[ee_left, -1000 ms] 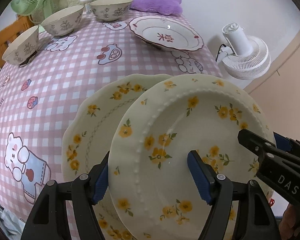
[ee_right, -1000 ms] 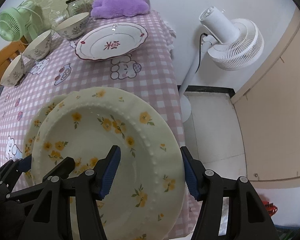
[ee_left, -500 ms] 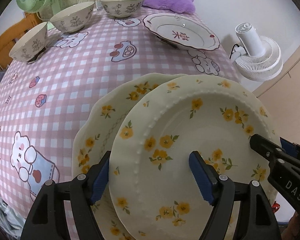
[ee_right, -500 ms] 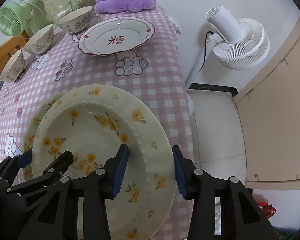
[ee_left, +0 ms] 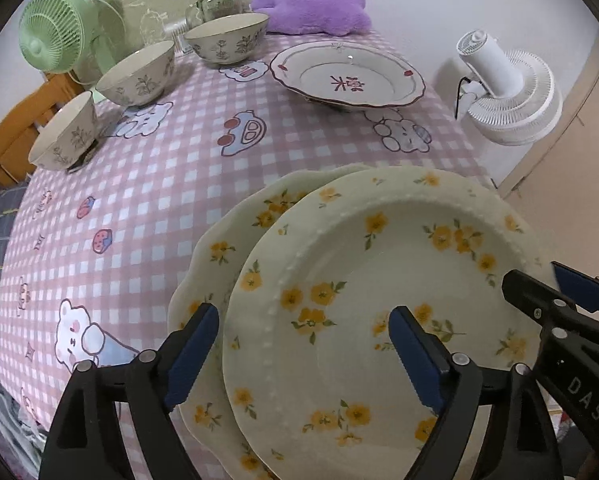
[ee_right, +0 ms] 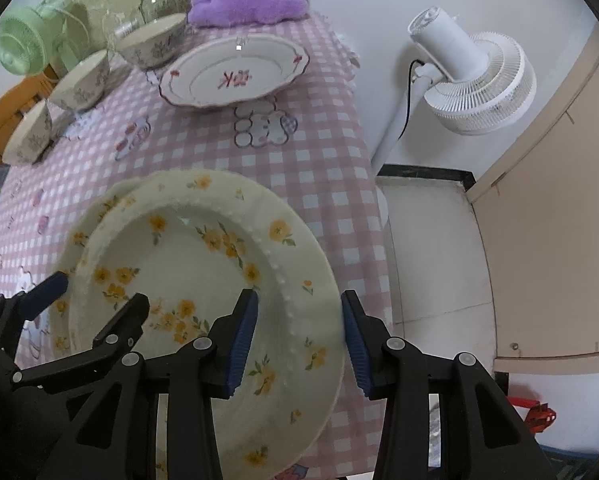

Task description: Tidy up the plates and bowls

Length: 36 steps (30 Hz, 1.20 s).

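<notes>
Up front, at the near right corner of the pink checked tablecloth (ee_left: 171, 168), two cream plates with yellow flowers lie overlapped: the beaded top plate (ee_left: 379, 304) sits on the scalloped lower plate (ee_left: 219, 256), shifted toward the table's right edge. The left gripper (ee_left: 303, 340) straddles the top plate's left rim with its jaws wide, one blue pad out over the lower plate, the other over the top plate's well (whether either pad touches the china is hard to tell). The right gripper (ee_right: 297, 330) brackets the right rim of the same plate, its jaws narrower but with daylight showing between pads and rim. Farther back stands a white plate with a red border (ee_left: 347, 76), and along the left side three patterned bowls (ee_left: 137, 74) line up, well apart from the plates. Behind them are a green fan (ee_left: 51, 36), a glass jar (ee_left: 215, 0) and a purple plush (ee_left: 311, 10); a white fan (ee_right: 471, 80) stands off the table's right.
</notes>
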Motion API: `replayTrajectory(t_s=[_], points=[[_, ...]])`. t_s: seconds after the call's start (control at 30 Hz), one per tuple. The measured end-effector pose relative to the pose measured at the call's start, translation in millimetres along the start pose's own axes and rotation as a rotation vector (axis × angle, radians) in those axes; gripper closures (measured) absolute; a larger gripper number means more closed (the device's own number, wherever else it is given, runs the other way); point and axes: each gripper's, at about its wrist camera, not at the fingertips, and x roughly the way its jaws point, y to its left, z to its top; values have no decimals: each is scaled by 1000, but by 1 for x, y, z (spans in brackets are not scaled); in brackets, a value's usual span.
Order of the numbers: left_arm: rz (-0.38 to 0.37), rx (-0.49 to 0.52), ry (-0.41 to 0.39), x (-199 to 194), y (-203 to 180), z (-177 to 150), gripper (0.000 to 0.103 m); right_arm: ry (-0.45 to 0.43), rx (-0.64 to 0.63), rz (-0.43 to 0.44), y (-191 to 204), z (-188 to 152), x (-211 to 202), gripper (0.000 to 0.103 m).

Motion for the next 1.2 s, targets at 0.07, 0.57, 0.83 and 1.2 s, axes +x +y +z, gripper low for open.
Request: replayTrajectory(t_s=[0.07, 0.57, 0.83, 1.2], points=[[-22, -2, -1, -3, 3, 1, 14, -17, -9, -2, 2, -1, -6, 56], [-37, -20, 13, -10, 16, -5, 14, 30, -43, -2, 22, -7, 5, 71], [-12, -44, 22, -10, 17, -7, 14, 27, -66, 18, 27, -7, 7, 71], [-23, -46, -26, -33, 23, -3, 14, -31, -32, 59, 26, 1, -15, 67]])
